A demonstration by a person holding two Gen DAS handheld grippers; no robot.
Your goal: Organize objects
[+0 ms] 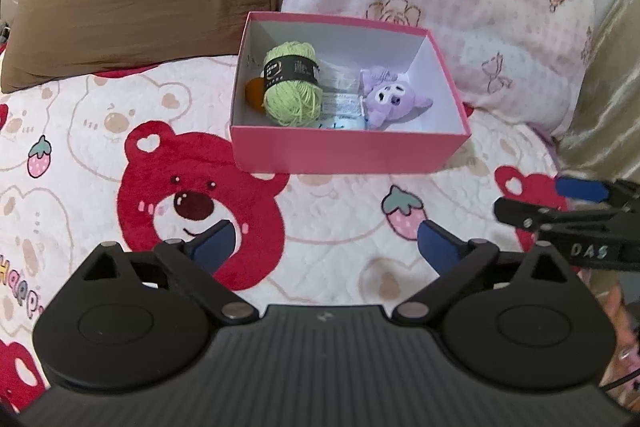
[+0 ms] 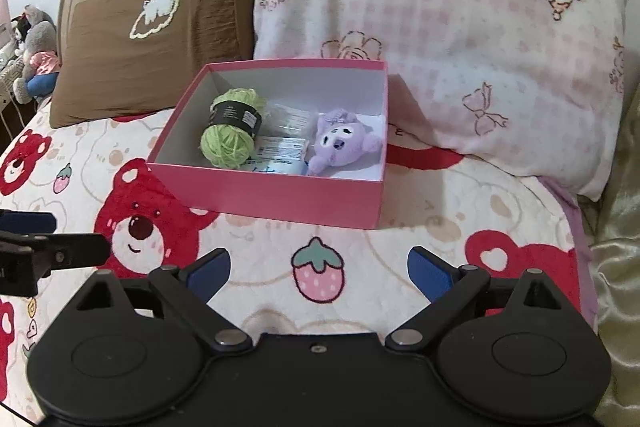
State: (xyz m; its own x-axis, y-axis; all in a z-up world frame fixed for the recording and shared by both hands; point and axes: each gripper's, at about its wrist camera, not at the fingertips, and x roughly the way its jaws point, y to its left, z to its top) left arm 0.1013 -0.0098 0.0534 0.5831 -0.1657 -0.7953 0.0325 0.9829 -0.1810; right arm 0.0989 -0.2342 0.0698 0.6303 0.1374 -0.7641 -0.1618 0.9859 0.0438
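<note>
Both the left tool (image 1: 324, 247) and right tool (image 2: 319, 275) hang wide and empty above the bed's bear-print blanket (image 1: 80, 131), seemingly because the green yarn skein (image 1: 291, 83), purple plush (image 1: 390, 101) and packets already lie inside the pink box (image 1: 344, 151).
</note>
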